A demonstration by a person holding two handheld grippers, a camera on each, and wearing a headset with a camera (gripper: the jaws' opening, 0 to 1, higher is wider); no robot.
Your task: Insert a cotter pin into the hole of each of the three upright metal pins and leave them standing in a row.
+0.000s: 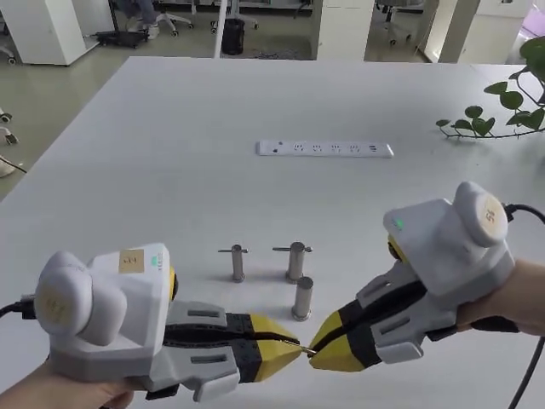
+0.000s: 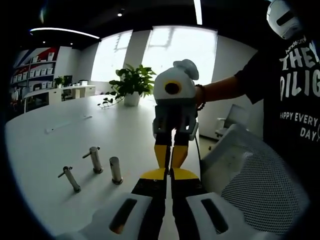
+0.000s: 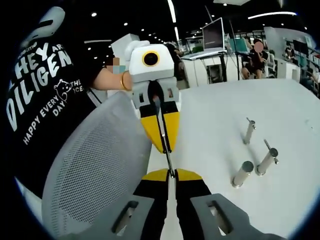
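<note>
Just short of the bare upright steel pin (image 1: 303,298), my left gripper (image 1: 292,350) and right gripper (image 1: 317,352) meet tip to tip, both clamped on the thin wire cotter pin (image 3: 165,145), likely re-gripping it for aiming.

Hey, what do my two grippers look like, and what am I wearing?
The left hand-held gripper and right hand-held gripper each have a white-grey housing, black jaws with yellow tips and a black cable. You wear a black T-shirt with white lettering.
</note>
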